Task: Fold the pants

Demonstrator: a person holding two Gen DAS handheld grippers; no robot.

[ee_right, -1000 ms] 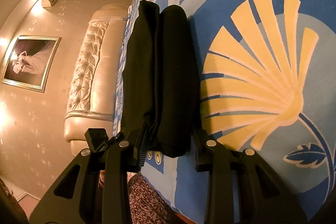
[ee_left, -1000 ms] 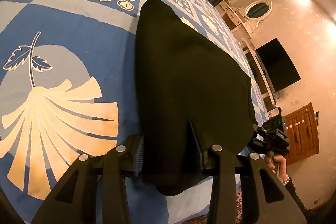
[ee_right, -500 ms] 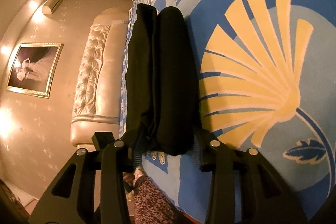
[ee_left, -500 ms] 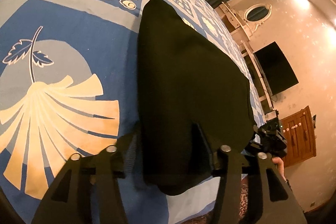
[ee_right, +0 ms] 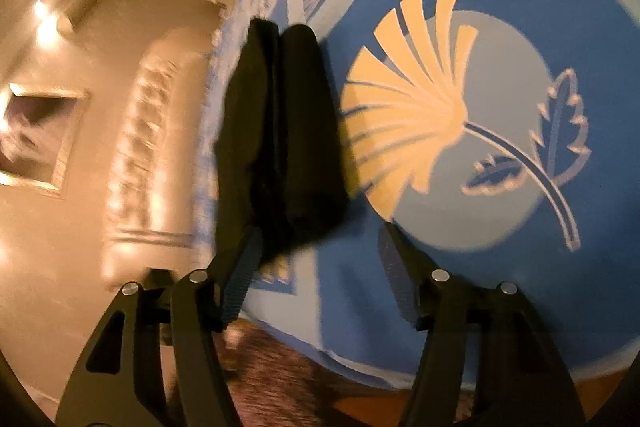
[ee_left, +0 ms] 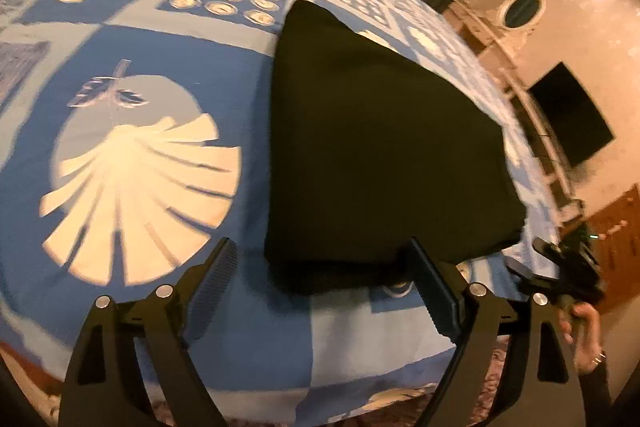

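Pants (ee_left: 380, 147) lie folded in a dark, compact stack on the bedspread (ee_left: 132, 75), near its front edge. Left gripper (ee_left: 320, 283) and right gripper (ee_right: 320, 259) have just been opening; both now stand apart, pads off the cloth. Best to draw both straight back without snagging the near fold.

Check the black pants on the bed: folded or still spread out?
Folded. The black pants lie as a compact block on the blue bedspread, and the right wrist view shows stacked layers at their edge.
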